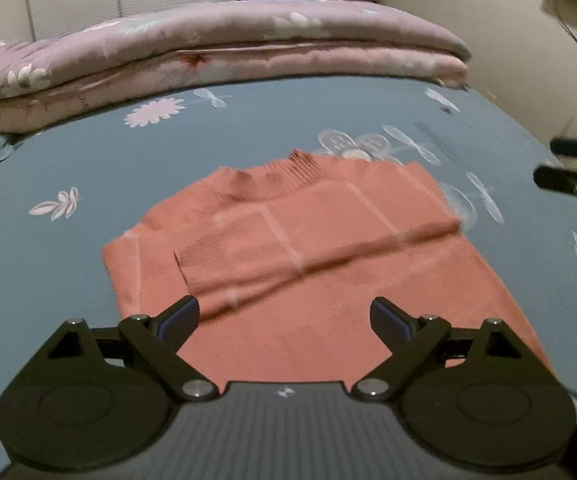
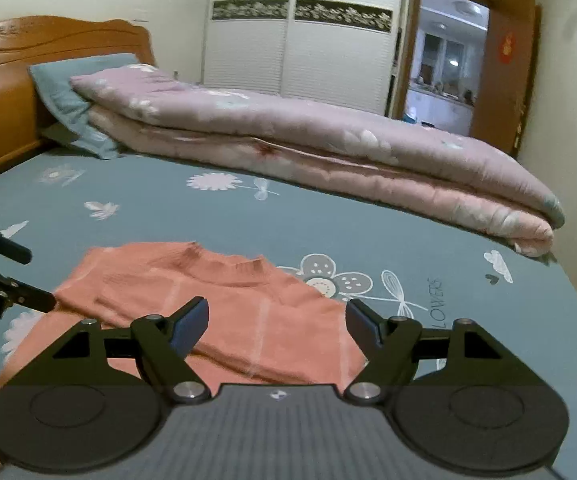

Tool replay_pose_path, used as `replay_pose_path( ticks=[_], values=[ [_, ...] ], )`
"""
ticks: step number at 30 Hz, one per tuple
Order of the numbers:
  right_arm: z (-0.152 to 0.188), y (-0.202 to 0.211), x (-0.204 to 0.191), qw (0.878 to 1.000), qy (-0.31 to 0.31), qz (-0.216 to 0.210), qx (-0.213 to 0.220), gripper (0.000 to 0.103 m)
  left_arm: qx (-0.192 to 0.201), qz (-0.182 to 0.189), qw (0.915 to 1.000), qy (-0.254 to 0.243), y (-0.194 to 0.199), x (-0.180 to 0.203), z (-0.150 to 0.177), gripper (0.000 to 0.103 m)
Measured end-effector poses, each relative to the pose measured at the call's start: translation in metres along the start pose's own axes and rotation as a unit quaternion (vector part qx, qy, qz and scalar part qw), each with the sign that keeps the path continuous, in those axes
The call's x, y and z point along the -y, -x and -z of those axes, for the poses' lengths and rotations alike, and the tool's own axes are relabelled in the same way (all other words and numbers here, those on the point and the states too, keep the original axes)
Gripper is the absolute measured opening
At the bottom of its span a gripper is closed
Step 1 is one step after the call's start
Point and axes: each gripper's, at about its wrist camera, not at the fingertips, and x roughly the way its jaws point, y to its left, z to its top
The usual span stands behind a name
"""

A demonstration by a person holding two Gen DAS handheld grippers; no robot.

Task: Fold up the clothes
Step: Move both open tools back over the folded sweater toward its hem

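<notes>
An orange-pink knit sweater (image 1: 320, 248) with pale grid lines lies flat on the blue floral bedsheet (image 1: 88, 160), collar toward the quilt, both sleeves folded across its body. My left gripper (image 1: 284, 316) hovers open over the sweater's lower part, nothing between its fingers. In the right wrist view the same sweater (image 2: 248, 312) lies below my right gripper (image 2: 276, 320), which is open and holds nothing. The right gripper's black fingers (image 1: 568, 180) show at the left view's right edge, and the left gripper's fingers (image 2: 16, 276) show at the right view's left edge, beside the sweater's left side.
A folded pink and mauve quilt (image 2: 328, 152) lies along the far side of the bed. A blue pillow (image 2: 64, 92) leans on the wooden headboard (image 2: 0, 92). A white wardrobe (image 2: 300, 40) and an open doorway (image 2: 444, 68) stand behind.
</notes>
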Motion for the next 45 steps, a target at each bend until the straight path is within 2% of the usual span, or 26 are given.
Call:
replay_pose_path(
  ticks=[5,11,15,17,20,24,27,31,34,38,40,42,45],
  values=[
    [0.037,0.031,-0.011,1.000,-0.009,0.022,-0.001,0.083,-0.011,0.010,0.9999,0.007,0.008,0.017,0.041,0.093],
    [0.094,0.021,-0.016,0.999,-0.042,0.034,-0.004,0.083,-0.032,0.015,0.9964,0.077,-0.025,0.020,0.079,0.093],
    [0.107,-0.008,-0.009,0.997,-0.071,0.021,0.019,0.080,-0.047,0.005,0.9947,0.091,-0.050,0.018,0.091,0.093],
    [0.104,-0.030,-0.002,0.996,-0.080,0.033,0.030,0.071,-0.055,0.001,0.9945,0.089,-0.059,0.018,0.095,0.093],
    [0.096,-0.070,0.010,0.995,-0.085,0.048,0.031,0.066,-0.061,0.004,0.9930,0.101,-0.067,0.015,0.105,0.093],
    [0.081,-0.132,0.027,0.994,-0.093,0.060,0.002,0.056,-0.066,0.003,0.9921,0.107,-0.073,0.010,0.110,0.093],
    [0.075,-0.170,0.028,0.993,-0.078,0.078,-0.035,0.053,-0.068,-0.001,0.9921,0.105,-0.077,0.008,0.112,0.093],
    [0.090,-0.193,0.024,0.989,-0.080,0.087,-0.084,0.053,-0.074,0.018,0.9913,0.107,-0.082,0.011,0.113,0.093],
    [0.096,-0.193,0.022,0.989,-0.093,0.083,-0.084,0.054,-0.077,0.015,0.9907,0.112,-0.085,0.010,0.115,0.093],
    [0.084,-0.179,0.014,0.989,-0.109,0.067,-0.070,0.054,-0.064,0.012,0.9926,0.103,-0.082,0.003,0.113,0.093],
    [0.075,-0.165,-0.002,0.993,-0.097,0.044,-0.048,0.055,-0.025,0.010,0.9959,0.087,-0.075,-0.006,0.104,0.093],
    [0.075,-0.153,-0.016,0.995,-0.091,0.024,-0.044,0.058,0.034,0.000,0.9979,0.056,-0.070,-0.023,0.094,0.093],
    [0.076,-0.135,-0.036,0.996,-0.080,-0.004,-0.037,0.059,0.088,-0.032,0.9953,0.021,-0.080,-0.052,0.081,0.093]
  ],
)
